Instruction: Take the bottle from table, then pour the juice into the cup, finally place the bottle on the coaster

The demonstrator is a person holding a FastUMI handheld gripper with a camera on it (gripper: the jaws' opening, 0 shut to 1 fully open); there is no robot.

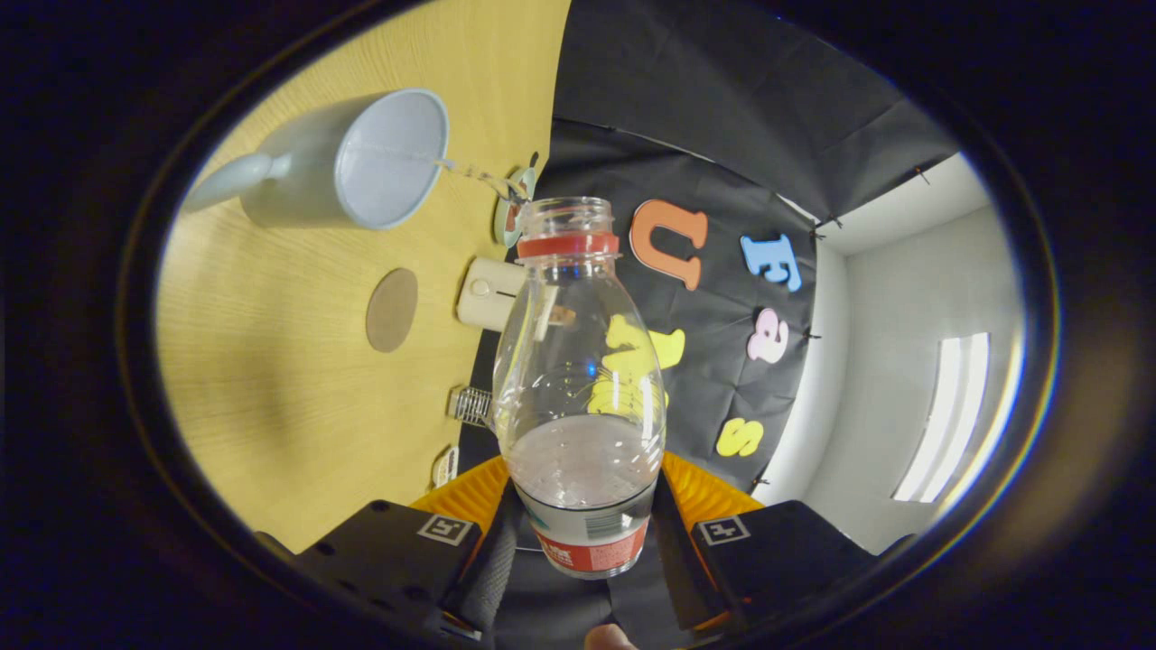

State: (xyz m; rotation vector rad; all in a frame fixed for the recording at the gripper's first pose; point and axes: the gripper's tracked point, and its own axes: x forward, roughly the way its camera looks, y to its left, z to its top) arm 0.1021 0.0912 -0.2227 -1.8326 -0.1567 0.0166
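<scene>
The clear plastic bottle with a red neck ring (578, 379) is sitting clamped between the gripper (587, 542) fingers, tipping toward eleven o'clock, trickling into the pale blue ceramic cup (348, 162). Tilting further risks overshooting the rim. The round brown coaster (392, 310) is lying at nine o'clock.

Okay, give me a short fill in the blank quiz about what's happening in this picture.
1. The tool is shut on the ____.
2. A thin stream runs from the bottle into the ____.
3. The bottle's neck ring is ____ in colour.
4. The round brown coaster lies on the ____ with nothing on it.

Missing words: bottle; cup; red; table.
</scene>
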